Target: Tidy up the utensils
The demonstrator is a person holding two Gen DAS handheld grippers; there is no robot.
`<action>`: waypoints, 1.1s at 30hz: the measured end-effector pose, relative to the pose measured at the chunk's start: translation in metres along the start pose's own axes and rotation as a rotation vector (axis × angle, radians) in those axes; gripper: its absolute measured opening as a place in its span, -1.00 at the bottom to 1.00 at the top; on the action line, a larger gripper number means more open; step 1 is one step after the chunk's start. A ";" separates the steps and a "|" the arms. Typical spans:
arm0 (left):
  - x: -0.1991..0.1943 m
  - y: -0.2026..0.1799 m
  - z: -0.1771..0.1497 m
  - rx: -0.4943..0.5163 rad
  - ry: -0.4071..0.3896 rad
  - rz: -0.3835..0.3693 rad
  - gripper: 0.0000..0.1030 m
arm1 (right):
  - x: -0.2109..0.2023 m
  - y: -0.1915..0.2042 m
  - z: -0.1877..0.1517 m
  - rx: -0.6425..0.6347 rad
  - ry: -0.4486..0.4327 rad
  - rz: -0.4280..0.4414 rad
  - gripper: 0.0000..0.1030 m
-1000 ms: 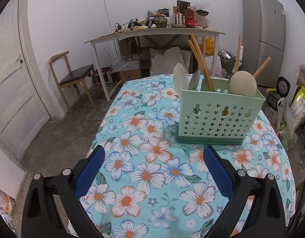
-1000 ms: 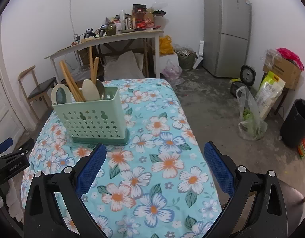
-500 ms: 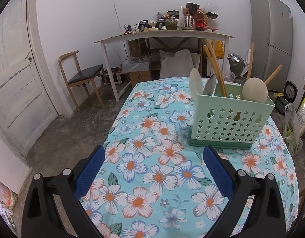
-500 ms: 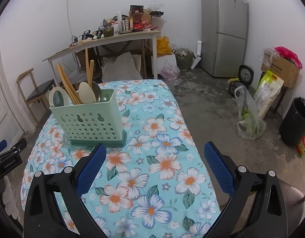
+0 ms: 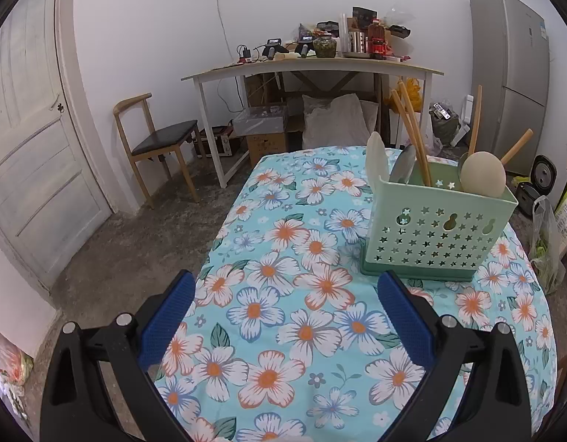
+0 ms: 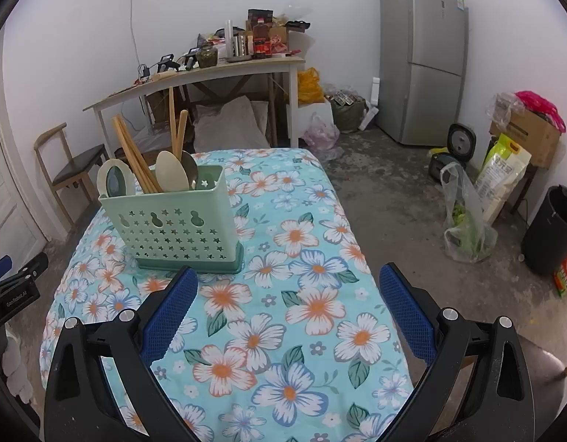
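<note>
Pale green perforated plastic caddy [image 6: 173, 228] with star cut-outs, upright on the floral tablecloth [image 6: 294, 294], holding wooden chopsticks [image 6: 136, 158] and spoons [image 6: 171, 173]; left gripper [image 5: 285, 294] and right gripper [image 6: 287, 287] gape empty.

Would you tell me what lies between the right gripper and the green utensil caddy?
Only bare floral tablecloth, in the right wrist view, between right gripper and caddy.

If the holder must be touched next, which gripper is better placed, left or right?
Probably the right gripper: the green utensil holder stands just past its left fingertip. From the open left gripper it sits farther off, to the right.
</note>
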State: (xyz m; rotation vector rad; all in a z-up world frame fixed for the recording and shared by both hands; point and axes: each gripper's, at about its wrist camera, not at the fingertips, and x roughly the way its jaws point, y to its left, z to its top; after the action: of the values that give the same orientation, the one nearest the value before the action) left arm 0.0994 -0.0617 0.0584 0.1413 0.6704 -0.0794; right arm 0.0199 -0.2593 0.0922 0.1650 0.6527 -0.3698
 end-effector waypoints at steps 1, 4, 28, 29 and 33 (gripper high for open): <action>0.000 0.000 0.000 0.000 0.001 0.000 0.89 | 0.000 0.000 0.000 0.000 0.000 0.001 0.85; 0.000 0.000 0.000 0.002 0.002 -0.001 0.89 | 0.000 0.002 0.000 -0.001 0.000 0.001 0.85; 0.000 -0.002 0.000 0.004 0.003 -0.002 0.89 | 0.000 0.002 0.000 0.001 -0.001 0.001 0.85; 0.000 -0.002 0.000 0.004 0.002 -0.001 0.89 | 0.000 0.002 0.000 0.001 -0.001 0.001 0.85; 0.000 -0.002 0.000 0.005 0.002 -0.002 0.89 | 0.000 0.002 0.000 0.001 -0.002 0.000 0.85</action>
State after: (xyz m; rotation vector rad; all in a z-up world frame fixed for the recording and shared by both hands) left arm 0.0992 -0.0637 0.0578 0.1459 0.6726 -0.0827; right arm 0.0207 -0.2573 0.0922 0.1660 0.6508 -0.3700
